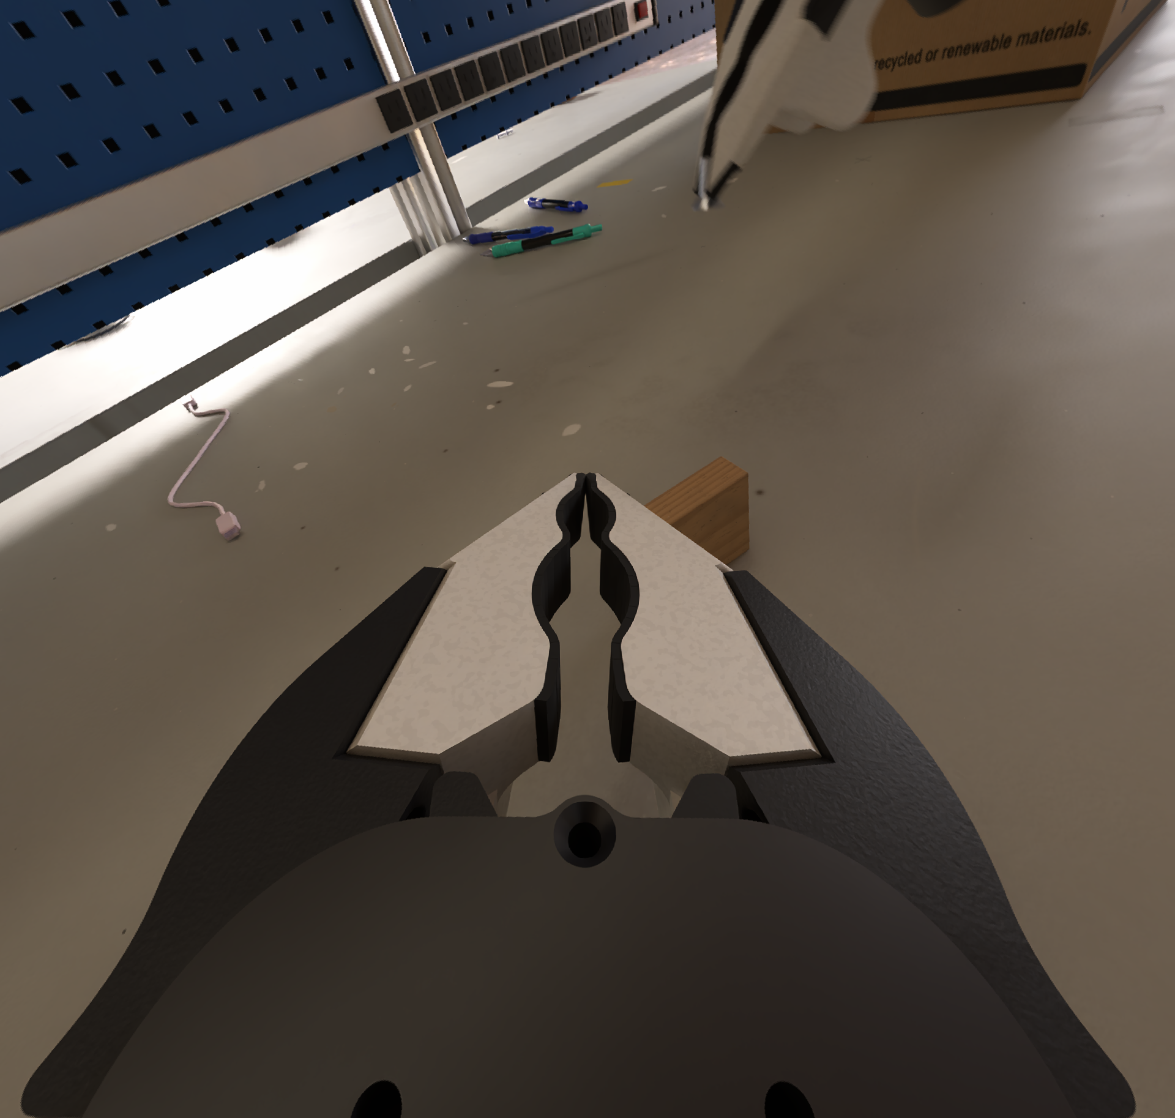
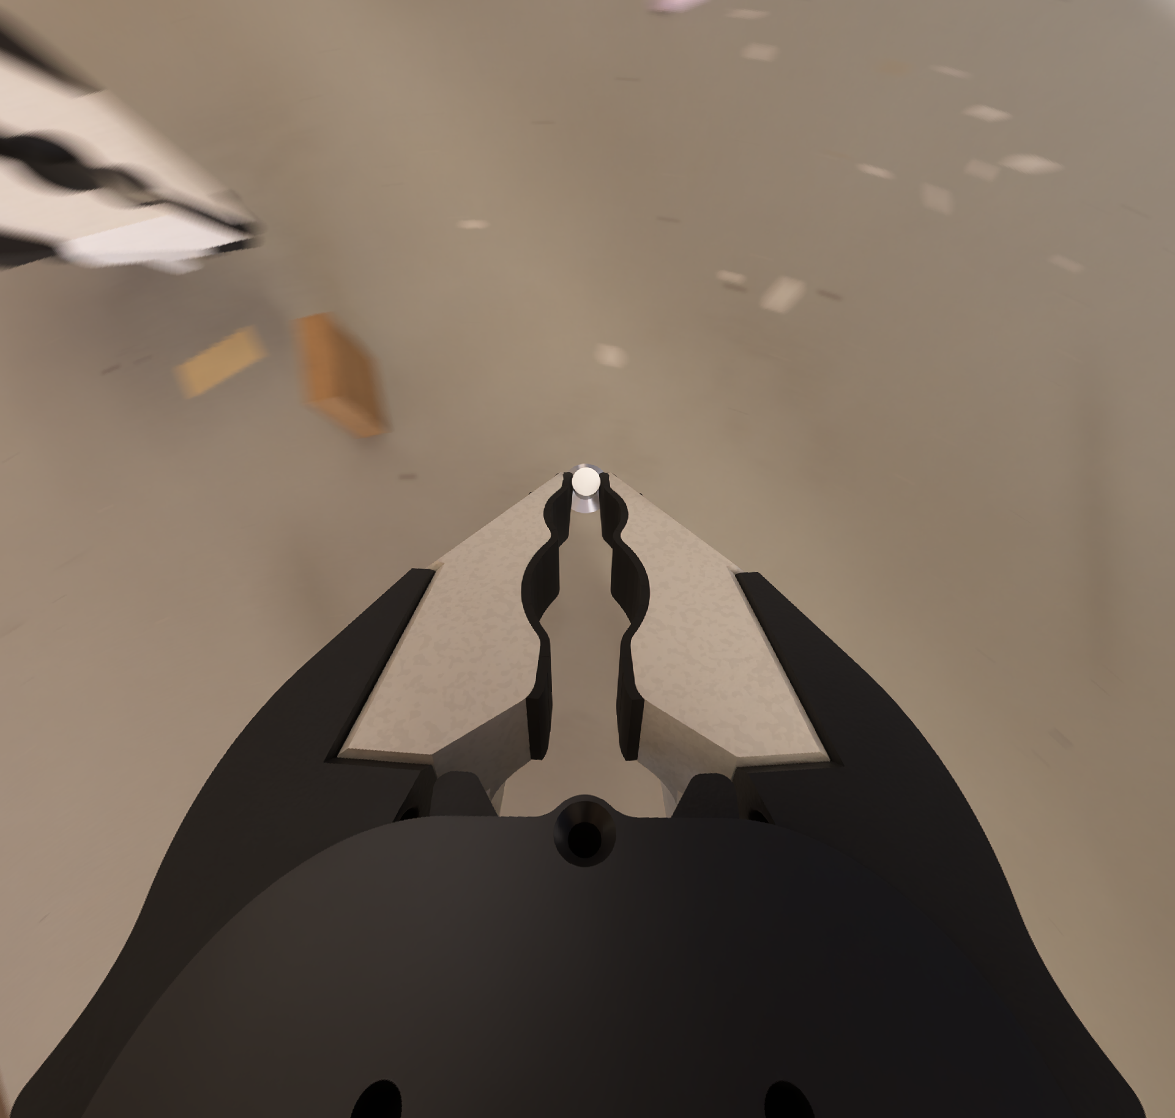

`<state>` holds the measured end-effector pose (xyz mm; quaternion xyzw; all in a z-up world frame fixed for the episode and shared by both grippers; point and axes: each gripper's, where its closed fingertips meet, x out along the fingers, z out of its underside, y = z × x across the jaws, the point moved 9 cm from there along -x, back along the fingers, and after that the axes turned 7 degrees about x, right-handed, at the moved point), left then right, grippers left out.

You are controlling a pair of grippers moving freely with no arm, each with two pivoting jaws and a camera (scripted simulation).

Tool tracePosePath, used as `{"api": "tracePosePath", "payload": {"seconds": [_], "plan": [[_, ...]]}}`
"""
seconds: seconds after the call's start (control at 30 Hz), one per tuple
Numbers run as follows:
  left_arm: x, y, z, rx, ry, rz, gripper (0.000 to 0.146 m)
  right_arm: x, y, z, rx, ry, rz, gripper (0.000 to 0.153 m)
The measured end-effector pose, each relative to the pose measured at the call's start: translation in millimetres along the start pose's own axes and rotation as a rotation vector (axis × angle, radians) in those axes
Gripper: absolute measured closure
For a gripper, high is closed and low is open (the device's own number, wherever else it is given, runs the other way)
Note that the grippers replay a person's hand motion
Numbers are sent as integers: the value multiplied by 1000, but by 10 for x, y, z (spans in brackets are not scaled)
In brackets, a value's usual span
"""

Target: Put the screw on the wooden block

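Nearest of all, the left tongs hover low over the desk with their tips pressed together on nothing, so they look parked out of the way rather than working. Just past their tips and slightly to one side, the wooden block lies flat on the desk, well clear of the back edge, its upper face bare and free to receive a part. A pale cable with a small plug lies toward the lit strip along the back edge. Farther on, a few pens in blue and green are scattered near the foot of a metal post, close to the back edge under the blue pegboard and its power strip. Out there too, the right tongs point steeply down at the desk and pinch the screw between their tips; seen along their fingers, its round pale head faces the camera, with the shank hidden behind it. Whether the screw touches the desk or is just lifted off it I cannot tell. That end-on grip seems chosen so the screw can be carried upright and set down on its end. The block is well apart from the screw, so the carry is not yet done. At the far corner stands a cardboard box; only its printed sides show, so its contents cannot be told.
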<state>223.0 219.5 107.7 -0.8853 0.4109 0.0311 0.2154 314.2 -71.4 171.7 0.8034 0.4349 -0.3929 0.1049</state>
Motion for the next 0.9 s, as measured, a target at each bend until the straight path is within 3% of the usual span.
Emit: {"api": "tracePosePath", "payload": {"seconds": [0.17,0.33,0.37,0.43,0.47,0.57,0.67,0.9], "plan": [[-30,-23,-6,-19,25,-10,146,528,-973,-38,-196,-93,-126,145],[-45,-18,-15,-13,35,-8,146,1054,-1236,-117,-216,-89,-105,142],[-48,-15,-15,-14,37,-3,146,1088,-1243,-120,-211,-94,-101,126],[-53,-6,-21,-14,37,18,146,1007,-1225,-125,-206,-82,-61,106],[-59,2,-32,-2,40,27,146,914,-1205,-114,-198,-60,-39,105],[-64,38,-62,29,40,63,145,555,-1135,-44,-130,15,9,104],[-81,90,-108,81,42,88,134,232,-1164,109,-59,112,10,104],[-276,113,-312,133,81,42,103,-81,-1372,602,-2,170,18,101]]}}
